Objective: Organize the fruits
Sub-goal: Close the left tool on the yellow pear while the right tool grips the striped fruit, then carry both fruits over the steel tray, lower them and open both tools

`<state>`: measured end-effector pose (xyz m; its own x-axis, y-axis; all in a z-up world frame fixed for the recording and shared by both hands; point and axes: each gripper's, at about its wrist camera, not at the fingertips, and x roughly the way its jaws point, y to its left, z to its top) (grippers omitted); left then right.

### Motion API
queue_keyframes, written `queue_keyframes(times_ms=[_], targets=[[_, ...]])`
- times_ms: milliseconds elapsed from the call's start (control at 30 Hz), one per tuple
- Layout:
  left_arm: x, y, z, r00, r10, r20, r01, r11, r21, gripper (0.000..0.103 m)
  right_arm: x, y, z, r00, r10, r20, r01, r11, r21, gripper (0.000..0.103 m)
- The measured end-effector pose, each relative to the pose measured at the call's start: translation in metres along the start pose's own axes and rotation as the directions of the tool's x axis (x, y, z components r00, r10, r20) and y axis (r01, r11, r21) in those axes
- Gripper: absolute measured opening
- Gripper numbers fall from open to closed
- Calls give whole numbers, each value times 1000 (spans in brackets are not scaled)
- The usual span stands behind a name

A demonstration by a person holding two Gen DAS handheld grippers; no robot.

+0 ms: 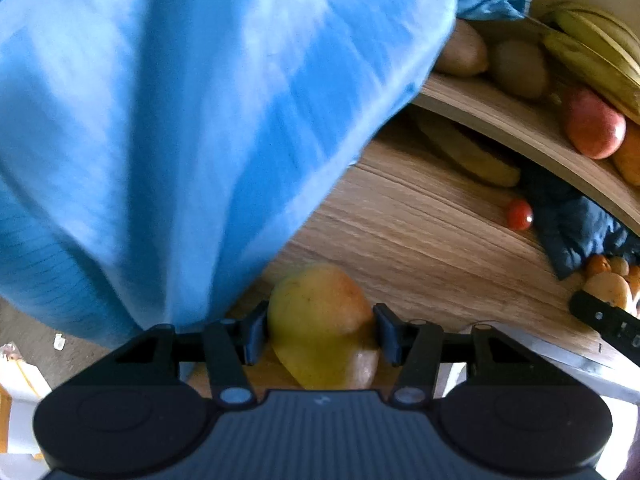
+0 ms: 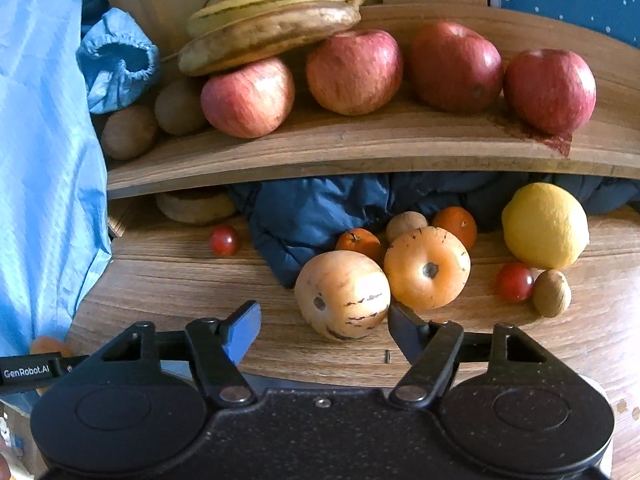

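Note:
In the left wrist view my left gripper [image 1: 320, 332] has a yellow-green mango [image 1: 320, 320] with an orange blush between its pads, which touch both of its sides at the table's near edge. In the right wrist view my right gripper [image 2: 323, 309] stands open around the near side of a pale striped melon-like fruit [image 2: 343, 294] on the wooden table [image 2: 180, 280]. Its right fingertip [image 2: 396, 314] is at the fruit's skin, while a gap separates the left fingertip [image 2: 250, 312] from it. A second, more orange fruit [image 2: 427, 267] leans against the first.
A raised wooden shelf [image 2: 360, 144] carries several apples [image 2: 354, 72], bananas [image 2: 272, 12] and kiwis [image 2: 128, 132]. Below it lie a dark blue cloth [image 2: 320, 212], tangerines [image 2: 358, 242], a lemon [image 2: 546, 226], cherry tomatoes [image 2: 515, 281] and walnuts [image 2: 552, 293]. A light blue garment [image 1: 180, 120] fills the left.

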<state>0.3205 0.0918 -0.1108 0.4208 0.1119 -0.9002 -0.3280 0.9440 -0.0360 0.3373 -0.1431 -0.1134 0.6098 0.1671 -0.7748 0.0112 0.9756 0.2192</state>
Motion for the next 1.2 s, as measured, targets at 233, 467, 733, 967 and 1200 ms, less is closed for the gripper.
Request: queue_keyframes(times_ms=[233,467,733,967,1200], targets=[[4,-16,9,999,-42,5,41,998,53,59,8,-5,2,1000,8,1,-8,999,39,65],[3,-36,15,997,-78,8,76,991,109,58,13,-3,5,1000,-4,17,4,999,44,53],[4,-56,15,993,-120,-5,119,979,165,58,12,-2,2,1000,27,8,-27,999,34,53],[-6,-60,16,988,-155,20,148,969,198,58,2,3,1,998,56,35,-57,998,17,52],[-25,-59,11,978,-203,42,187,951,247,58,-18,6,-5,996,65,69,-66,998,13,52]])
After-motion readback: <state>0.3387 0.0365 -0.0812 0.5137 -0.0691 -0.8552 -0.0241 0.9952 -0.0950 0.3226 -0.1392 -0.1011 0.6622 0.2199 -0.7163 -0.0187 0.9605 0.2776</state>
